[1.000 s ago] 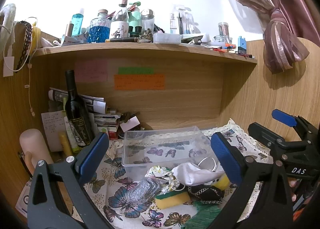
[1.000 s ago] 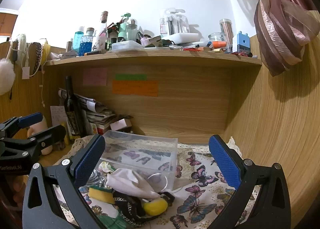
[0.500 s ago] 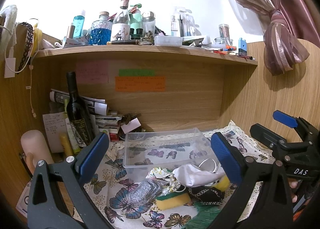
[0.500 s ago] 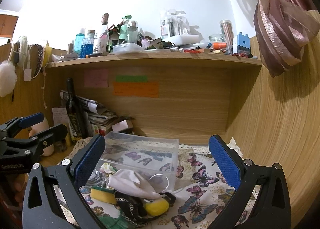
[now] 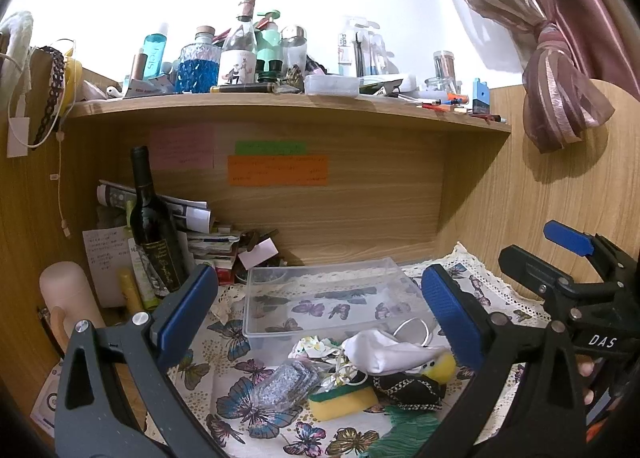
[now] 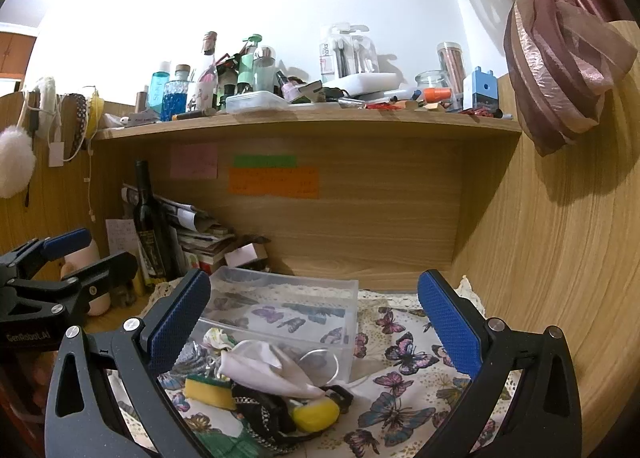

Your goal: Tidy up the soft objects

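Note:
A pile of soft things lies on the butterfly cloth [image 5: 256, 406] in front of a clear plastic box [image 5: 332, 300]: a white cloth [image 5: 384, 350], a yellow-green sponge [image 5: 344, 400], a black patterned fabric [image 5: 408, 388], a yellow ball [image 5: 440, 364] and green yarn [image 5: 408, 426]. My left gripper [image 5: 320, 314] is open and empty above the pile. My right gripper [image 6: 316, 322] is open and empty; its view shows the box [image 6: 288, 310], white cloth [image 6: 268, 368], sponge [image 6: 208, 388] and yellow ball [image 6: 316, 414].
A dark wine bottle [image 5: 152, 230], rolled papers and small boxes stand at the back left. A crowded wooden shelf [image 5: 280, 102] hangs above. A pink curtain [image 5: 560, 98] hangs at the right by the wooden side wall. A metal ring [image 5: 412, 330] leans on the box.
Both grippers have lifted slightly, so the scene sits a little lower in each view. Nothing on the cloth has moved.

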Motion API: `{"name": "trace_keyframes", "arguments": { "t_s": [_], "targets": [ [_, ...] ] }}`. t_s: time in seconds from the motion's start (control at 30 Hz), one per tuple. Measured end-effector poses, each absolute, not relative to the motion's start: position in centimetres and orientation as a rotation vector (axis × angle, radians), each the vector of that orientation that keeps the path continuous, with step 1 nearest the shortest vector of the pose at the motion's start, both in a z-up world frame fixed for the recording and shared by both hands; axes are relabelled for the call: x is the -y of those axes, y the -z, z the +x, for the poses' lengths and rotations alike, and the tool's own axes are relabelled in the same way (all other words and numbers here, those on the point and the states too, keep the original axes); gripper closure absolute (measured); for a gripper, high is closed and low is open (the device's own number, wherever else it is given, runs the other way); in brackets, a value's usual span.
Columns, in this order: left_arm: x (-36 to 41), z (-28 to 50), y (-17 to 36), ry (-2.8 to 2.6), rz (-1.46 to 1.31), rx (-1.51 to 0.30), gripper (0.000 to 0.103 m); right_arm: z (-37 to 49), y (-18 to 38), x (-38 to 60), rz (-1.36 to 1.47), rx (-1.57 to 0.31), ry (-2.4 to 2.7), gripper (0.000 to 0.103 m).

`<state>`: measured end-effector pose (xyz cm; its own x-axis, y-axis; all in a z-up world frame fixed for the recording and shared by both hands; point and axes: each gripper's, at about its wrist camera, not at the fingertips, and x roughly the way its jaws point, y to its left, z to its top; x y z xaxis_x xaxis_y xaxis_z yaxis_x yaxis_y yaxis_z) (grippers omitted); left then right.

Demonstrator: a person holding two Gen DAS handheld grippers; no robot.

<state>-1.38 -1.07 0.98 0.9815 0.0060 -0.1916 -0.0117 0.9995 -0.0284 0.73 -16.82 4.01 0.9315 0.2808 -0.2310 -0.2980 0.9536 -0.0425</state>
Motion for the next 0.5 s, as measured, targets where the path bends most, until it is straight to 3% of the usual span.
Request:
{"name": "trace_keyframes", "arguments": {
  "t_s": [0.5],
  "targets": [
    [1.15,-1.55,-1.05,-0.007,-0.03,-0.186,0.0,0.65,-4.07,16.74,-0.074,-0.222,-0.306,0.0]
  ]
}}
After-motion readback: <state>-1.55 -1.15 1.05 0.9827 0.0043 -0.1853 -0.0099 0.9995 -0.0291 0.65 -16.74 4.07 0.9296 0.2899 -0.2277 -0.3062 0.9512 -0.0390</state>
